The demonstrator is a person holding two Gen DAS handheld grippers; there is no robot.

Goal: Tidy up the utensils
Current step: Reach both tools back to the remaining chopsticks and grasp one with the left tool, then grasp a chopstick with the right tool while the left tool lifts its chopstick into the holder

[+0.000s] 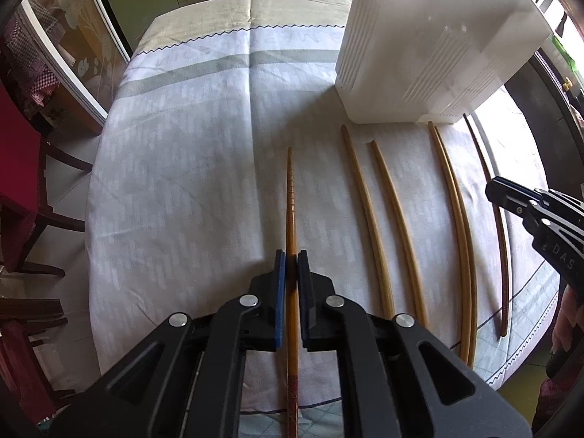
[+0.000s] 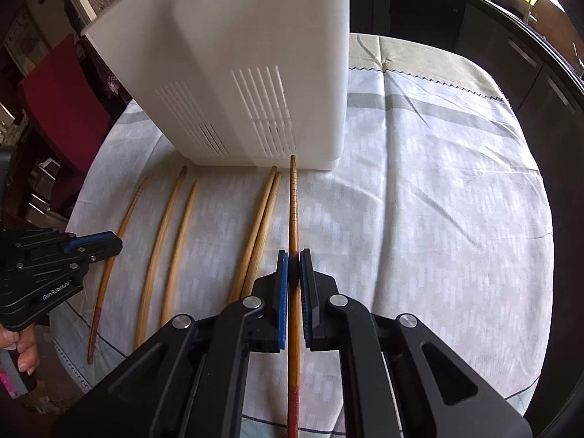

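Left hand-held gripper (image 1: 291, 255) clamped on ridged chopstick (image 1: 291, 197) at far left of row on counter (image 1: 175, 182). Right hand-held gripper (image 2: 294, 253) clamped on dark chopstick (image 2: 293, 204), tip near white holder (image 2: 255, 73). Risks: thin sticks pivoting in pads; tip striking slotted wall; lift nudging adjacent pair (image 2: 261, 215).

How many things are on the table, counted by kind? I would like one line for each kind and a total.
Darker ridged chopsticks with red ends: 2
Plain light chopsticks: 4
White slotted holder: 1
Total: 7
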